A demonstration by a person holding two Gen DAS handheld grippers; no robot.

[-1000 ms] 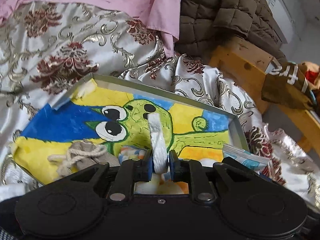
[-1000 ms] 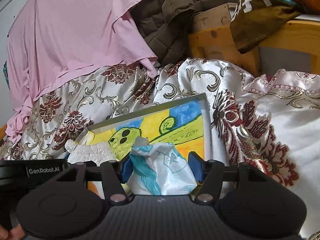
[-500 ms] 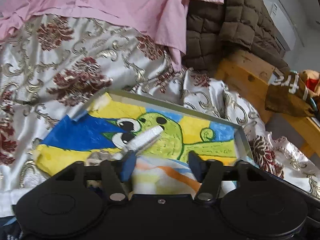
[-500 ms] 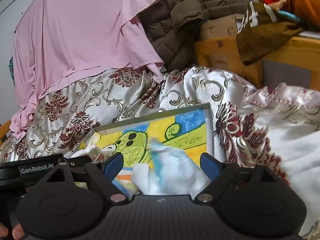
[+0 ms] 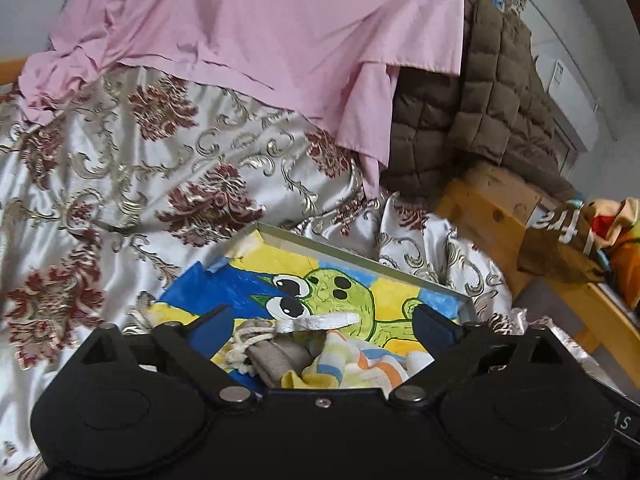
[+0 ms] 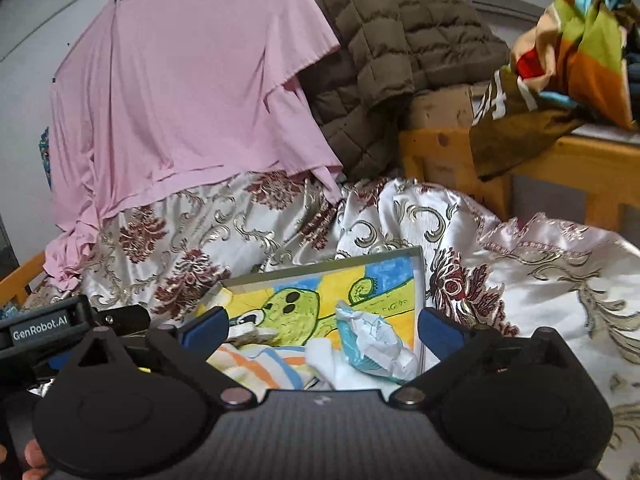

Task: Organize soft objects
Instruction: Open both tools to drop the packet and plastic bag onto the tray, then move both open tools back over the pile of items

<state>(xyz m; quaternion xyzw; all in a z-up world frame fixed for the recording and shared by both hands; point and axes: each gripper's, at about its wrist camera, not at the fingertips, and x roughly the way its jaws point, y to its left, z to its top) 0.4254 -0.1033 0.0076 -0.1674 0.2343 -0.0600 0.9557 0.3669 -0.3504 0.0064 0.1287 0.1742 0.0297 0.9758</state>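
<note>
A shallow tray (image 5: 352, 251) lined with a green cartoon drawing lies on the bedspread; it also shows in the right wrist view (image 6: 328, 270). In it lie a white rolled cloth (image 5: 320, 322), a beige drawstring pouch (image 5: 272, 350) and a striped yellow-orange cloth (image 5: 352, 368). My left gripper (image 5: 322, 328) is open and empty just above them. In the right wrist view a crumpled white-and-blue cloth (image 6: 372, 340) lies in the tray beside the striped cloth (image 6: 256, 364). My right gripper (image 6: 322, 326) is open and empty above it.
A floral satin bedspread (image 5: 160, 184) covers the bed. A pink garment (image 5: 260, 32) and a brown quilted jacket (image 5: 472, 120) hang behind. A wooden frame (image 5: 492, 216) with colourful clothes (image 6: 576, 52) stands at the right.
My left gripper opened and let go of the white rolled cloth, which now lies in the tray. My right gripper opened and released the white-and-blue cloth. Both grippers pulled back and up.
</note>
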